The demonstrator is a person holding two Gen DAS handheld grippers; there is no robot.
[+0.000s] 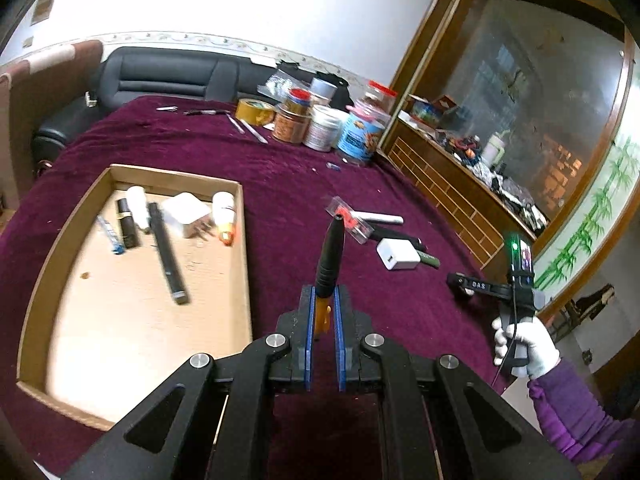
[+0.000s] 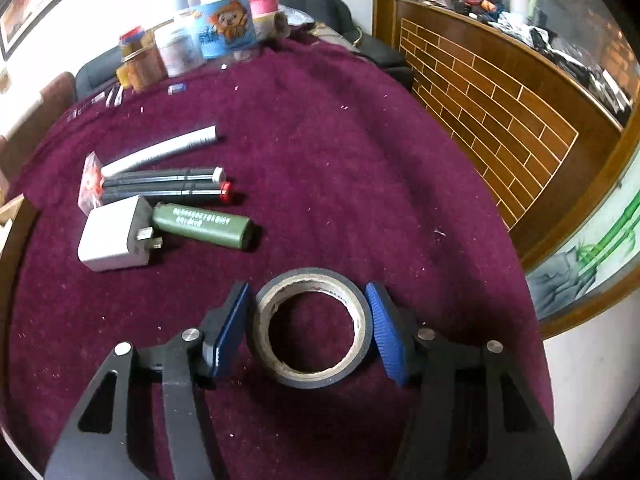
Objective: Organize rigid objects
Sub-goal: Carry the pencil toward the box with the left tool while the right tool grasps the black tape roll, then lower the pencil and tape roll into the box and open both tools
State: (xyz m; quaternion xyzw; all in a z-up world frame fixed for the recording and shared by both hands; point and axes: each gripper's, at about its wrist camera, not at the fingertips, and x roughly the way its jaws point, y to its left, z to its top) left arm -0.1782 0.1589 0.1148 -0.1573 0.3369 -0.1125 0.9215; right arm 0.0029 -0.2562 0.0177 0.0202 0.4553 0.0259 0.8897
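On the purple cloth [image 2: 320, 152], the right gripper [image 2: 308, 332] sits round a black tape roll [image 2: 310, 326], pads either side; left pad looks just off it, right pad at its rim, can't tell if it presses. Left gripper [image 1: 322, 308] is clamped tight on a black pen w/ orange end [image 1: 330, 256], held above the cloth just right of the cardboard tray [image 1: 38, 280]. Tray holds a long black pen [image 1: 168, 254], white plug [image 1: 186, 214], small bottles. Beyond the roll: white charger [image 2: 110, 236], green lighter [image 2: 202, 224], two markers [image 2: 160, 184].
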